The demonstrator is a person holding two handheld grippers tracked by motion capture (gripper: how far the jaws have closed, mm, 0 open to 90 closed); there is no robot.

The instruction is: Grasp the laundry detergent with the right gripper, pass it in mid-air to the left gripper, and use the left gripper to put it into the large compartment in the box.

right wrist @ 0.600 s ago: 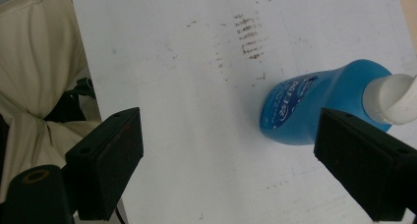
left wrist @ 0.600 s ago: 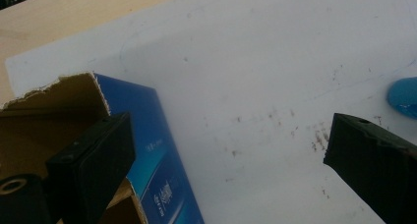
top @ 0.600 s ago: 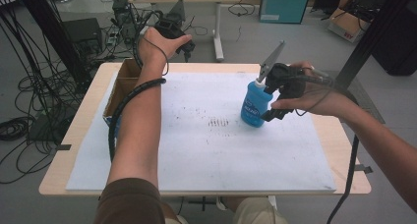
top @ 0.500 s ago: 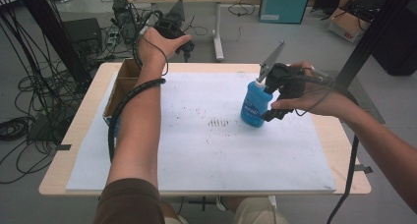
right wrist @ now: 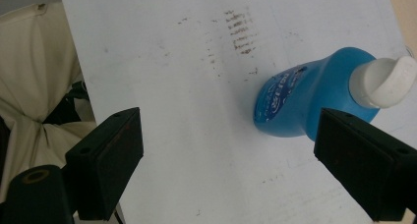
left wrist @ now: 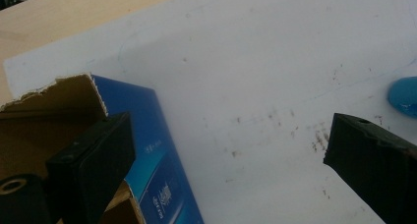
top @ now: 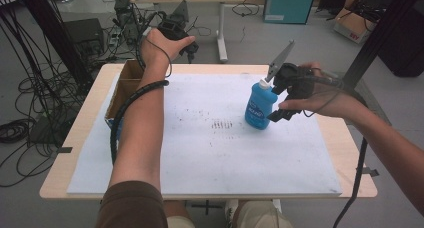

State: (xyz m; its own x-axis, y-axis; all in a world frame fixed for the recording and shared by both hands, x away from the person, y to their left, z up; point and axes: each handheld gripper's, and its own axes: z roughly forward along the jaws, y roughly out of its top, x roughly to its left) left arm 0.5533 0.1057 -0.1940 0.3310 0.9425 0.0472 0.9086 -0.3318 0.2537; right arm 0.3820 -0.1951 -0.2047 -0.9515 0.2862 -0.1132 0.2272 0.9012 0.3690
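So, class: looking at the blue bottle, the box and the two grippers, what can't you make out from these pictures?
- Blue bottle label: too small in the high view, blurred in the right gripper view.
- Bottle's right side: hidden by the right gripper in the high view.
- Cardboard box contents: hidden by the forearm in the high view, cut off by the edge in the left gripper view.

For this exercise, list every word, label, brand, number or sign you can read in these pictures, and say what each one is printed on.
None can be read for certain.
Blue bottle: white lettering on its label, too blurred to read.
Blue box: small white print on its side, too blurred to read.
Cardboard box on the floor: a red mark, too small to read.
White sheet: dark smudges, no writing.
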